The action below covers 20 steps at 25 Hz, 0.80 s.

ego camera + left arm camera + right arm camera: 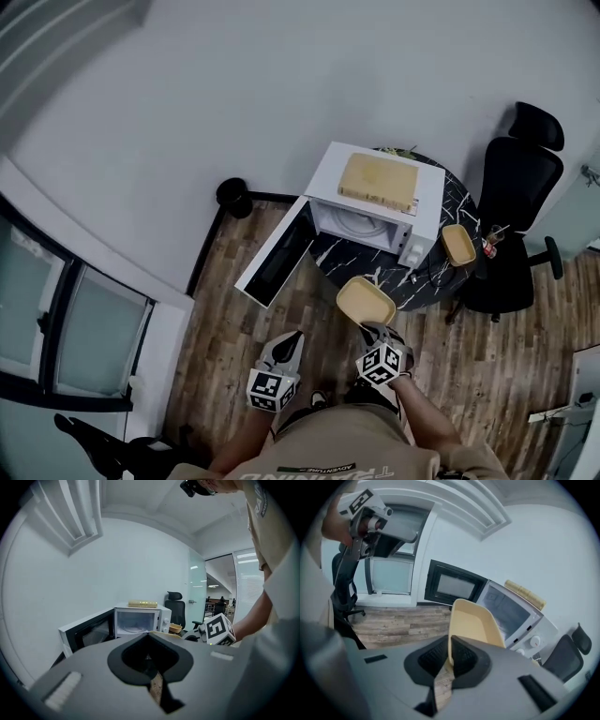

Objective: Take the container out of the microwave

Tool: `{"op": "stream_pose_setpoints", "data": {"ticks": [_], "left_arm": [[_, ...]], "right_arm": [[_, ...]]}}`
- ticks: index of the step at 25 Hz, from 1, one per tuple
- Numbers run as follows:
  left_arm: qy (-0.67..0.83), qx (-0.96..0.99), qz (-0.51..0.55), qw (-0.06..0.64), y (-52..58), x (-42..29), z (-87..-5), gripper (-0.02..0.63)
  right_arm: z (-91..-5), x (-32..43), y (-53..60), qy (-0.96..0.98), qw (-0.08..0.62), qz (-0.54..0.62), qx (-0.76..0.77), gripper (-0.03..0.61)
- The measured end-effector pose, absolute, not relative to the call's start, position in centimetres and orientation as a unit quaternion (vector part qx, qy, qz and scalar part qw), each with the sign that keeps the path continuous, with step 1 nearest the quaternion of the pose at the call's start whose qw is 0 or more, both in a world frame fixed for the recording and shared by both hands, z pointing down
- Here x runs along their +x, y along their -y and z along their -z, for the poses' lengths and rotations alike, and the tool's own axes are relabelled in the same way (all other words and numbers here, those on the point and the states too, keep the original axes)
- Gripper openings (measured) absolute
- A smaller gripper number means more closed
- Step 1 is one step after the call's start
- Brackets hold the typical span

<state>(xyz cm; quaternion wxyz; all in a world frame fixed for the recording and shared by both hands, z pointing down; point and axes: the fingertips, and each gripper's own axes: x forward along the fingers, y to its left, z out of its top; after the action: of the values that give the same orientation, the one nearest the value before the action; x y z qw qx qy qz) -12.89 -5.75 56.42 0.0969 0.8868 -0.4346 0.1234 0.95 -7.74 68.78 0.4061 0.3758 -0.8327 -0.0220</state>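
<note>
The white microwave (375, 202) stands on a round black table (464, 211) with its door (277, 251) swung open and its cavity (136, 621) bare. A shallow yellow container (366, 300) hangs in the air in front of the table, tilted. My right gripper (377, 330) is shut on its near rim; in the right gripper view the rim of the container (472, 620) sits pinched between the pads of my right gripper (451, 644). My left gripper (292, 339) hovers to the left over the floor, jaws together and holding nothing; in its own view my left gripper (149, 637) faces the microwave.
A second yellow container (458, 244) rests on the table to the right of the microwave. A yellow board (378, 181) lies on the microwave's top. A black office chair (518, 202) stands at the right, and a black bin (234, 195) by the wall. Wood floor (234, 347) lies below.
</note>
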Motion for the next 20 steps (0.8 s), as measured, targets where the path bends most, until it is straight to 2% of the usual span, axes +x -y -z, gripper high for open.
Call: {"op": "stream_pose_setpoints", "data": {"ticks": [9, 15, 20], "left_arm": [[0.400, 0.896, -0.130, 0.140, 1.4, -17.5, -60.7, 0.002], [0.373, 0.914, -0.127, 0.094, 1.6, -14.8, -58.4, 0.002], [0.368, 0.917, -0.123, 0.092, 1.2, -11.9, -57.1, 0.002]], "right_arm": [[-69.4, -1.6, 0.0, 0.804, 0.417, -0.048, 0.421, 0.009], [-68.4, 0.2, -1.6, 0.800, 0.413, -0.044, 0.433, 0.009], [-67.1, 1.5, -1.0, 0.808, 0.407, -0.019, 0.426, 0.009]]}}
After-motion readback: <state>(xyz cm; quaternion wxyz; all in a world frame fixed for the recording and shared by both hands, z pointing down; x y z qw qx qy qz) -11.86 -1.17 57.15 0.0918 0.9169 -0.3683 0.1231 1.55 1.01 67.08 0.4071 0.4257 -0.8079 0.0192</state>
